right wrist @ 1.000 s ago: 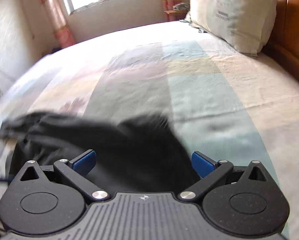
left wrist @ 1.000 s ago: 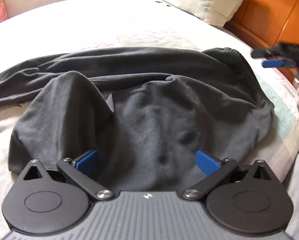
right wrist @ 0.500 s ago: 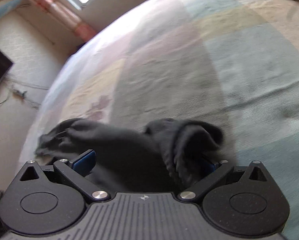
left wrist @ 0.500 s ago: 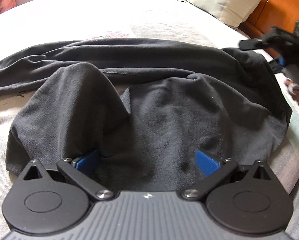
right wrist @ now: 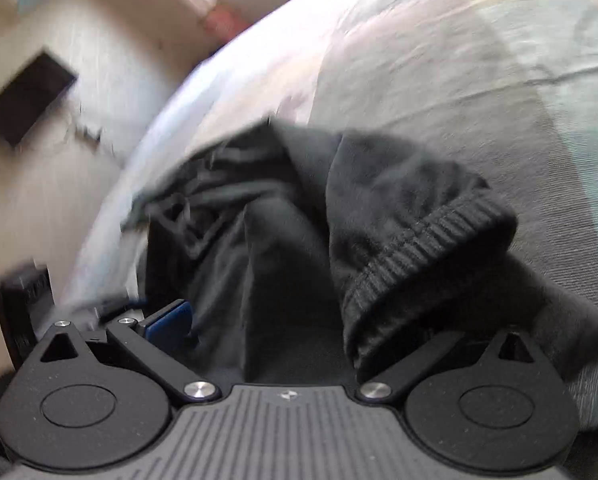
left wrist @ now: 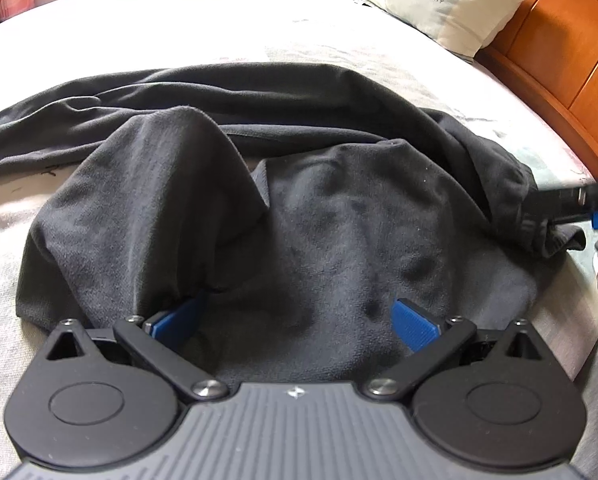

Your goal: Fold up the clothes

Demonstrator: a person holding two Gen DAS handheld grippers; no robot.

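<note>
- Left wrist view: the left gripper [left wrist: 295, 320] hovers low over the near edge of the dark sweater [left wrist: 339, 232], which lies crumpled across the bed [left wrist: 179, 24]. Its fingers [left wrist: 413, 322] stand wide apart. Cloth lies between them and drapes over the left pad, but nothing is clamped.
- Right wrist view: the right gripper [right wrist: 295, 332] sits at the sweater's ribbed hem [right wrist: 419, 248]. One blue pad shows at the left; the other is buried under the hem. The fingers appear spread, with cloth bunched between them. Treat this as no firm hold.
- Risk, layered grasp: if you close the left fingers here, you probably pinch the raised fold [left wrist: 171, 184] together with the layer beneath. The lift then drags a lump, not an edge.
- Risk, slip: the thick ribbed hem can roll out of the right fingers if you close on its rounded edge only. Seat the hem deep between the pads first.
- Risk, uneven pull: the sleeve [left wrist: 79, 104] trails far left. Lifting one side alone probably twists the garment.
- Risk, edge of bed: the sweater lies near the bed's near edge, so a hard tug toward you may slide it off.
- The right wrist view is blurred; confirm contact before pulling.
</note>
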